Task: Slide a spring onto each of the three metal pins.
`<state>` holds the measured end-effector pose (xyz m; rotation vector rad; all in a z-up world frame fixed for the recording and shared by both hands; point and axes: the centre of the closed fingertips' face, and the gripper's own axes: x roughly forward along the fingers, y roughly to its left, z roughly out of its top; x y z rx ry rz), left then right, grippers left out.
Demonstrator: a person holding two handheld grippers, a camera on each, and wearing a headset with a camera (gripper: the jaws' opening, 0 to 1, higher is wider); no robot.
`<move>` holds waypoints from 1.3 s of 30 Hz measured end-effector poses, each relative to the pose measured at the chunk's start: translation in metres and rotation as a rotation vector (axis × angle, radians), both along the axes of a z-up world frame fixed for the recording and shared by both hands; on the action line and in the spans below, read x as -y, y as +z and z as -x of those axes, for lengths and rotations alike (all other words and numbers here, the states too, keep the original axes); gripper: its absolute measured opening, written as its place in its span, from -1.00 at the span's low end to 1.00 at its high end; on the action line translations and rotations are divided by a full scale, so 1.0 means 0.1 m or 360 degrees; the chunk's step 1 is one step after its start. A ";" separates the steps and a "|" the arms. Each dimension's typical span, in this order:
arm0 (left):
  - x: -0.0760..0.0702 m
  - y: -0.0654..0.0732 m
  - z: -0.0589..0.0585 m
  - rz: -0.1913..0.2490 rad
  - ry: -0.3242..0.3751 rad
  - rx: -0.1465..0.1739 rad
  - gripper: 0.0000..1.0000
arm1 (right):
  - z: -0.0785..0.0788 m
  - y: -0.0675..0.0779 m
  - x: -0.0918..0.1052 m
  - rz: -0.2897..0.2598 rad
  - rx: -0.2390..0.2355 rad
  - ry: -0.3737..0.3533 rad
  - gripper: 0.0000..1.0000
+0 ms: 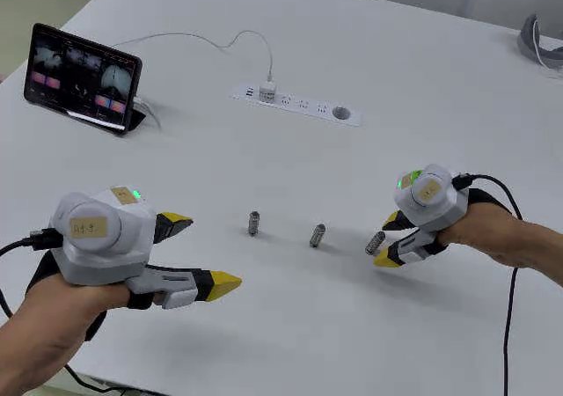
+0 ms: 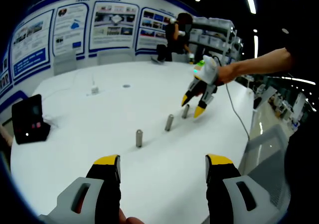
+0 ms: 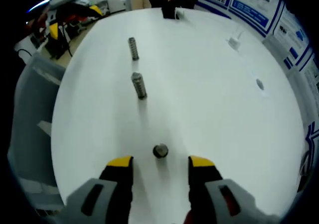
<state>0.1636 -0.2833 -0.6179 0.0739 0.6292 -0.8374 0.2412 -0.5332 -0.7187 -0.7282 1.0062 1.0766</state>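
Looks like the closing step, judging by the ribbed coil round each of the three pins. Right claw (image 1: 387,239) spread, tips either side of the right pin (image 1: 376,243) and pinching nothing. In the right gripper view, looking down on that pin's round top, just ahead of the yellow tips and apart from them. Left claw (image 1: 201,250) spread as well, empty, hovering above the table (image 1: 290,334), well apart from the row.

Next, probably: checking that the last spring (image 3: 133,49) sits fully down, then drawing the right claw straight back without nudging the upright pin.

Left pin (image 1: 254,223) and middle pin (image 1: 318,235): short grey posts, ribbed with coil, standing upright in one line with the right pin near the middle of the table.
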 end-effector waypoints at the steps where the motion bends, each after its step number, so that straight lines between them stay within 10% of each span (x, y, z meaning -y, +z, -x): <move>1: 0.00 0.00 0.00 0.0000 -0.0004 0.0002 0.41 | 0.01 0.01 0.01 -0.0008 0.0004 -0.0018 -0.07; 25: 0.05 0.08 -0.06 0.0002 -0.0025 0.0010 0.48 | 0.20 0.57 0.01 -0.0514 0.0159 -0.0581 0.33; 39: 0.07 0.13 -0.11 -0.0002 -0.0029 0.0013 0.49 | 0.37 0.69 -0.07 -0.0684 0.0211 -0.0704 0.47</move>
